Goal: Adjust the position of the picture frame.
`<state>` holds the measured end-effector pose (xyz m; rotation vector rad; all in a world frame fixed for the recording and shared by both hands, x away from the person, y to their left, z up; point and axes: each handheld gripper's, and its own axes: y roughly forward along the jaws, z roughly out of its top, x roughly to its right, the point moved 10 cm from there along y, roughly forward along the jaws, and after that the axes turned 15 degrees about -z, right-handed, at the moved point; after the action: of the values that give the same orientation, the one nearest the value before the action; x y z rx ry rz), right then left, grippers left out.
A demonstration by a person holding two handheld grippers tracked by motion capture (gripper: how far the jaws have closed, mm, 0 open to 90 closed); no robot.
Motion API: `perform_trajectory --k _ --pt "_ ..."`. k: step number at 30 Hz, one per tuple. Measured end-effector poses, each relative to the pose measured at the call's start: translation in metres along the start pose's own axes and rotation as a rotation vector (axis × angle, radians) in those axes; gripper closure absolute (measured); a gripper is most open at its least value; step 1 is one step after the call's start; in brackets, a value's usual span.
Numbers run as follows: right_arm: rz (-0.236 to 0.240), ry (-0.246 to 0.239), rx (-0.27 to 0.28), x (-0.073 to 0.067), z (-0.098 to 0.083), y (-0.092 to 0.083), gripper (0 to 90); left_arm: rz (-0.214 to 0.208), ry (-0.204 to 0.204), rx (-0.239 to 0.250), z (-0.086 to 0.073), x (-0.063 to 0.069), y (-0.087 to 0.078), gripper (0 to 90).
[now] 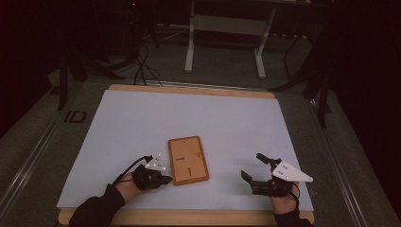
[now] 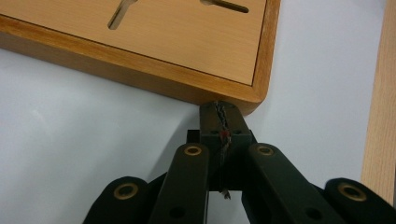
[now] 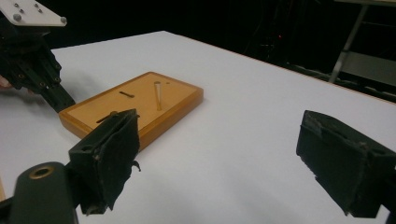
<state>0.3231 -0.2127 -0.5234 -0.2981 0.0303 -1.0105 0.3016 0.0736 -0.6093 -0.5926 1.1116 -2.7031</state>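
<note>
The white table is carrying a wooden board near its middle, stiff, flat and probably light. Your left gripper, jaws pressed together, is touching its near-left corner; your right gripper is idling spread wide, so take the board by its edges.

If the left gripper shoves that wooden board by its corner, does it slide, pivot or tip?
Wooden board lies flat and low, so tipping looks unlikely. Left gripper, jaws shut, meets one corner, so it would probably pivot. The white table cover looks smooth: likely easy sliding.
</note>
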Motion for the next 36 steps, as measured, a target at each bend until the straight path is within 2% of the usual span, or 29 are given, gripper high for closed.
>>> perform_trajectory --k 17,28,36 --pt "0.003 0.001 -0.005 -0.001 -0.001 0.001 12.8 -0.004 0.005 -0.005 0.011 0.003 0.011 89.7" --pt "0.001 -0.003 -0.001 0.0 0.0 0.0 12.8 -0.018 0.026 -0.004 0.029 0.01 0.03 89.6" --pt "0.002 -0.001 0.002 0.0 0.0 0.0 12.8 -0.042 0.048 -0.006 0.047 0.016 0.049 89.6"
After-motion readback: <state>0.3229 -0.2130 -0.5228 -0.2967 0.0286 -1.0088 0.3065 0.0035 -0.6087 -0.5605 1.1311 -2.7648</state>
